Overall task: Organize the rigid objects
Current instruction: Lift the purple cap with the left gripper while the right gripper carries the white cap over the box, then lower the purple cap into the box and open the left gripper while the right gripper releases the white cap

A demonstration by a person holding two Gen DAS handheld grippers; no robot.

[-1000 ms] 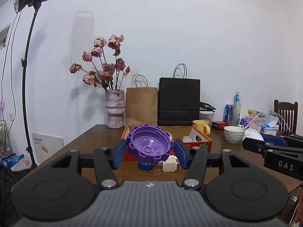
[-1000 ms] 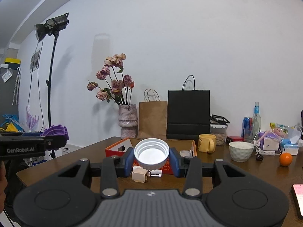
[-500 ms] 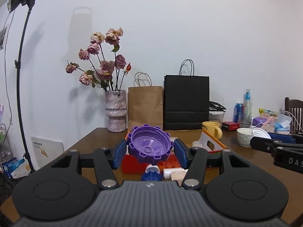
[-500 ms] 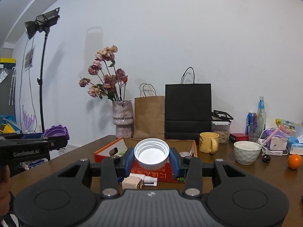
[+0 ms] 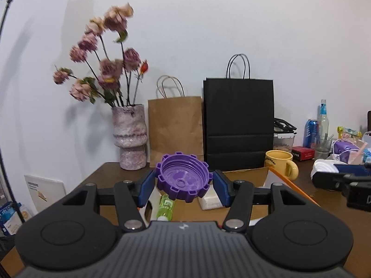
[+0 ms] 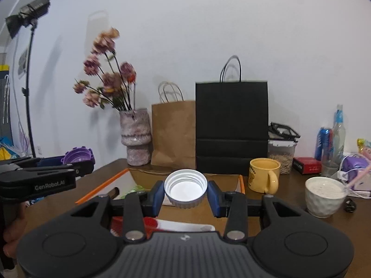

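My left gripper (image 5: 183, 186) is shut on a purple notched lid (image 5: 183, 179), open side toward the camera, held above the open orange-edged cardboard box (image 5: 245, 176). My right gripper (image 6: 185, 197) is shut on a white ribbed cap (image 6: 185, 187), also above that box (image 6: 148, 176). The box holds a green bottle (image 5: 165, 205) and a white block (image 5: 209, 199). The left gripper with the purple lid also shows at the left of the right wrist view (image 6: 76, 157).
A vase of dried flowers (image 5: 129, 136), a brown paper bag (image 5: 175, 127) and a black paper bag (image 5: 238, 125) stand behind the box. A yellow mug (image 6: 264, 175), a white bowl (image 6: 324, 195), bottles, a can and clutter sit to the right on the wooden table.
Both grippers have moved forward over the box, each still holding its lid. The box and the items behind it now look closer.
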